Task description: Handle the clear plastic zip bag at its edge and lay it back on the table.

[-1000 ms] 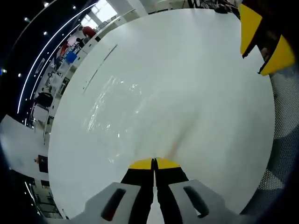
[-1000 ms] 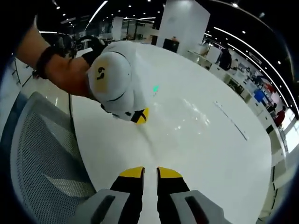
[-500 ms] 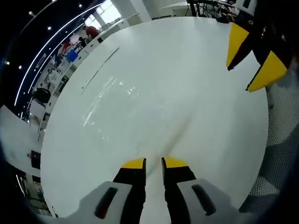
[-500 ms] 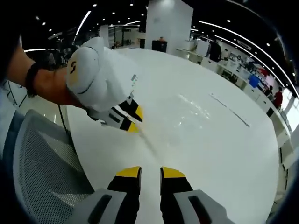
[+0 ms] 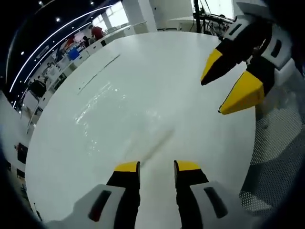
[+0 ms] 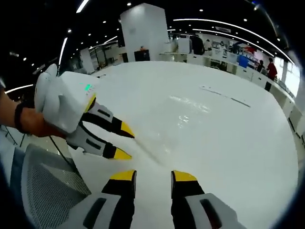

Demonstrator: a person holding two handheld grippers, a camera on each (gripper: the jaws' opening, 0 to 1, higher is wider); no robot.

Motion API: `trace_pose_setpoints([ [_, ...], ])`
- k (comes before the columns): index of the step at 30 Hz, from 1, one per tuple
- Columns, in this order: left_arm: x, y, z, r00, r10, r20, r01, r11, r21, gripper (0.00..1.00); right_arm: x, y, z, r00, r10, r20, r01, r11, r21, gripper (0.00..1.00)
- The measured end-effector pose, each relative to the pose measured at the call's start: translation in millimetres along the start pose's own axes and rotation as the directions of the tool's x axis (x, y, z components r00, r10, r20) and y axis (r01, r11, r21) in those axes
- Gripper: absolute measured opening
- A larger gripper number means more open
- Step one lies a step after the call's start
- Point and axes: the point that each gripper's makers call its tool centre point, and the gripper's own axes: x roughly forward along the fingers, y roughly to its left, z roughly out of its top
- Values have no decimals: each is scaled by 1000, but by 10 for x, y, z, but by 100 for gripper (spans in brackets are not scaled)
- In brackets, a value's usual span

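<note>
Left gripper view: we see the zip bag flat on the counter at frame centre. Both grippers, left and right, have fingers parted and empty, likely because the bag is laid down.

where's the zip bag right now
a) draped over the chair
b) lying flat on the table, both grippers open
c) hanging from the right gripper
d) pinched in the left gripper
b: the bag lies flat on the table, with the left gripper and right gripper open and empty.

Large open-plan lab or workshop hall — dark ceiling with strip lights, rows of workstations with people, wide white bench.
</note>
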Motion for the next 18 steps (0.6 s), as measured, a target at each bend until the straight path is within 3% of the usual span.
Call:
trace_pose_setpoints([
  [7,-167,-23,-97,1000,-2,31,4,999,-53,33,-92,-53,-70,999,-25,23,23,995,94,35],
  [9,-233,-67,-140,999,-15,45,20,994,-105,34,-129,-64,-109,999,-36,29,33,994,101,36],
  [18,-343,20,-413,999,3,36,3,985,-175,41,-201,-84,-215,997,-58,43,51,986,159,41],
])
